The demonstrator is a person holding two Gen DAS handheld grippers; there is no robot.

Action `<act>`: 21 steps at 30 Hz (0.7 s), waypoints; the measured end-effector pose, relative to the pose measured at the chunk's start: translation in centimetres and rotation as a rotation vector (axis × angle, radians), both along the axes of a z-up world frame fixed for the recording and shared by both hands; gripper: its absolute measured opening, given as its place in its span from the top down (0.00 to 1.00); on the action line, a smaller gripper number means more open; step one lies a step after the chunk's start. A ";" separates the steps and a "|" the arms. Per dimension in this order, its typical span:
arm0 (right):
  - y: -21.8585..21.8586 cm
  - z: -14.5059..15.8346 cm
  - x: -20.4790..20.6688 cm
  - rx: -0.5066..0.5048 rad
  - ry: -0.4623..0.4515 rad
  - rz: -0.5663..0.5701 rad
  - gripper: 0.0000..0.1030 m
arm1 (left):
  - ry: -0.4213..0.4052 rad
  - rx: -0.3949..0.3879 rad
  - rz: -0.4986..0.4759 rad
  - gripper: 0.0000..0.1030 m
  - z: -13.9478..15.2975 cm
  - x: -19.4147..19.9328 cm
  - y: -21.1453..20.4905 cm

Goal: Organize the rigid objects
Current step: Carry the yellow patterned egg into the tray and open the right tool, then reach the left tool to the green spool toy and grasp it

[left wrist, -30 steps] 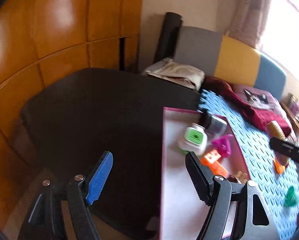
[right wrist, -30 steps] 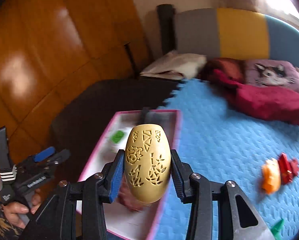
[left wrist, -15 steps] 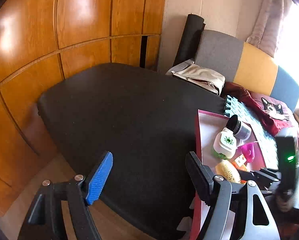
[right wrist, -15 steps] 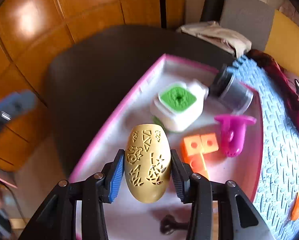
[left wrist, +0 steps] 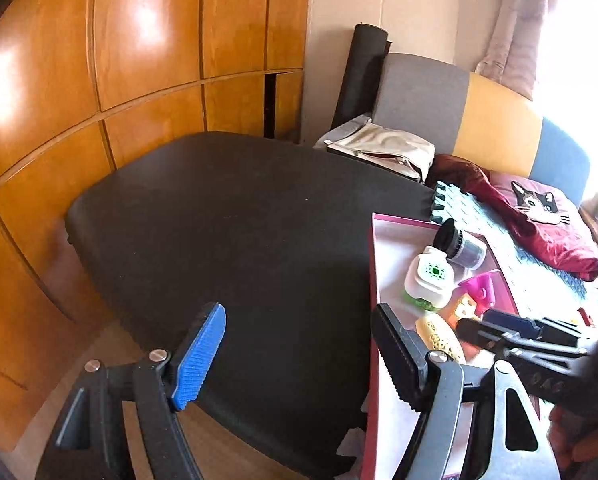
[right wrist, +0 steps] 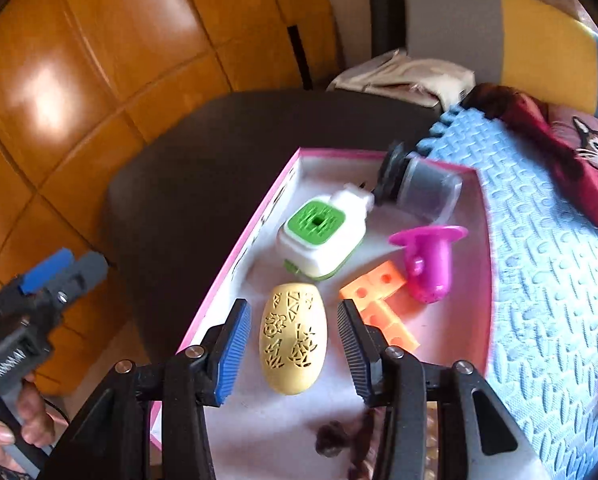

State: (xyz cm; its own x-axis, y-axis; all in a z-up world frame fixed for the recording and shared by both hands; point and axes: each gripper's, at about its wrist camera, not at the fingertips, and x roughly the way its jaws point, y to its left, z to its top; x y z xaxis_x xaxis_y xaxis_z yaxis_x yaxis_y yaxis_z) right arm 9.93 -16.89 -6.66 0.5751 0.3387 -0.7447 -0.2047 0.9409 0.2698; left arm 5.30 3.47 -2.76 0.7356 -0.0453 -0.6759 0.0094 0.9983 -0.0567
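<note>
Orange wooden panels [right wrist: 99,80] back a dark table [left wrist: 239,240] bearing a pink-rimmed tray [right wrist: 259,220]. Inside it lies the yellow perforated egg [right wrist: 293,338], between the right gripper [right wrist: 295,354]'s parted fingers, untouched. Dark blurred bits near the tray's cut-off bottom edge are unidentifiable. The left gripper [left wrist: 299,356] gapes, empty.

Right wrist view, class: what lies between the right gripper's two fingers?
The yellow egg-shaped perforated shell lies on the pink-rimmed tray, with gaps either side; right gripper open.

Glossy wooden panels [left wrist: 147,40]; matt perforated plastic egg [right wrist: 293,338].
</note>
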 end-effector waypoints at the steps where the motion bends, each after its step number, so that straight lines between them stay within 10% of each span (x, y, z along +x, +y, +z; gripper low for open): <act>1: -0.5 0.3 -0.3 0.007 -0.010 -0.015 0.56 | 0.000 0.001 -0.005 0.26 0.1 0.0 -0.2; 21: -11.6 4.0 -8.0 -0.067 -0.152 -0.265 0.56 | -0.043 0.044 -0.178 0.22 2.2 -1.9 -6.3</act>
